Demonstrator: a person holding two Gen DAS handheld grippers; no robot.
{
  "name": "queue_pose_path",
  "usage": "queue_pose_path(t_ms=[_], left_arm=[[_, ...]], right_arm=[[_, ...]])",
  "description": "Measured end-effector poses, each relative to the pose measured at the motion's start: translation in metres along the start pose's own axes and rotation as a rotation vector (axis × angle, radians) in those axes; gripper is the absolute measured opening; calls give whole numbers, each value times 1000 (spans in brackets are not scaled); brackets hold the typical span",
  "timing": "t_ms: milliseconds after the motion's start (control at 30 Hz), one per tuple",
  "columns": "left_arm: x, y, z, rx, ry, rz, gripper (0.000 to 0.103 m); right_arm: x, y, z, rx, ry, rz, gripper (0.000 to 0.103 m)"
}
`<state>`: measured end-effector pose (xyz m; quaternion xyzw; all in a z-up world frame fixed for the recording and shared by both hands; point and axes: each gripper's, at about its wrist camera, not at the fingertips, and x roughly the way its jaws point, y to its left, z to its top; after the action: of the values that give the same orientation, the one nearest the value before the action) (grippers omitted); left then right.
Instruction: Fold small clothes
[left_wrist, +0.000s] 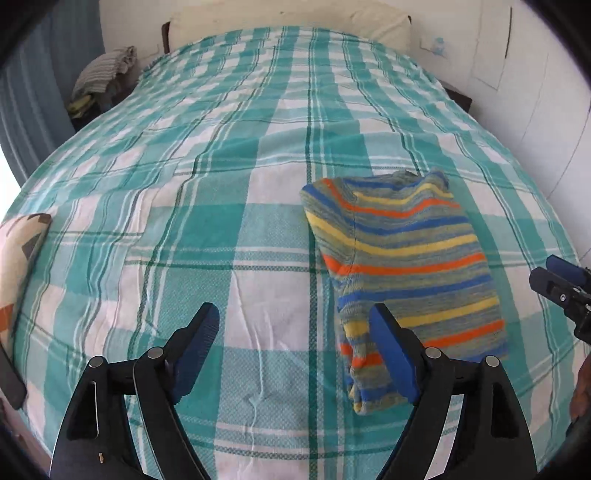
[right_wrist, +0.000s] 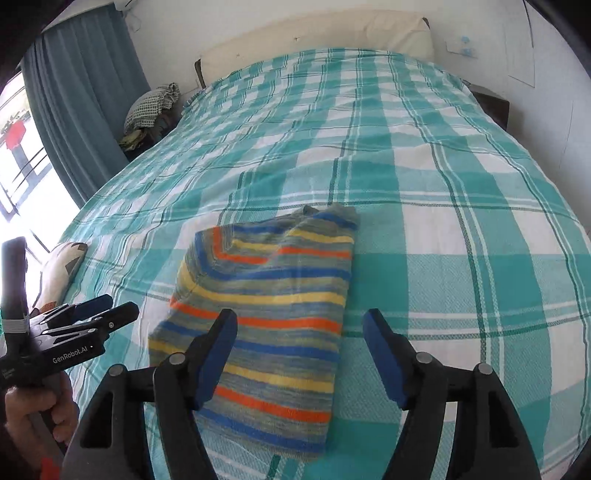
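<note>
The left gripper (left_wrist: 291, 332) hangs above the bed with its blue-padded jaws spread wide and nothing between them; under the gap is bare checked bedspread (left_wrist: 229, 155). Its right-hand finger overlaps the near left corner of the striped garment (left_wrist: 402, 258) in the picture, but whether it touches the cloth cannot be told.

The right gripper (right_wrist: 299, 339) is also spread wide and holds nothing. In its own view the garment's right edge runs up through the gap between the jaws, with most of the cloth lying left of that gap.

The garment is a small knitted piece in bands of blue, yellow, orange and grey-green, already folded into a rough rectangle. It lies flat on the bed nearer the foot edge, where the person stands, than the headboard. Its long axis runs away from both grippers towards the pillow (right_wrist: 317, 40), and the stripes cross it from side to side. The far end is rumpled and slightly raised.

Both grippers sit at the near short end, left at the left corner, right at the right edge, about equally close. A further fold would likely carry this near end up the long axis.

The only readable writing is "GenRobot.AI", in white on the black body of the left gripper as seen from the right wrist view. A smaller label beside it is too small to read.
</note>
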<state>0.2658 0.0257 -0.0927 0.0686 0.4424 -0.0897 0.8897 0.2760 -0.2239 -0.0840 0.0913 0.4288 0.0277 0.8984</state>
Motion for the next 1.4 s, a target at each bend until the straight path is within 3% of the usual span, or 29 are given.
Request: queue_pose_path(t_ms=[33,133,267,500,800,1067,1233,1400], left_arm=[[-12,-4,-9,22,-19,39,100],[-47,-15,-30,45,-41,112,100],[-89,-17,-48,-14,-36,161,100],[-132,-28,-74,10,23,170,100],[-170,-28,-95,-47,67,55,100],[-193,-32,-110,0,33,153,100],[-213,-30,-126,20,34,167,100],[-232,-30,-143,7,65,132,100]], right_arm=[[-9,-1,-13,-23,7,-20,81],[-37,0,-44,-65,31,-45,83],[-82,10,-75,-79,45,-55,90],[-142,33,-107,-86,53,-25,98],[-181,49,-135,-114,83,-70,98],[-213,57,-149,-125,83,-78,98],[-234,63,-158,-132,85,-61,103],[-262,69,-173,-136,87,-45,103]])
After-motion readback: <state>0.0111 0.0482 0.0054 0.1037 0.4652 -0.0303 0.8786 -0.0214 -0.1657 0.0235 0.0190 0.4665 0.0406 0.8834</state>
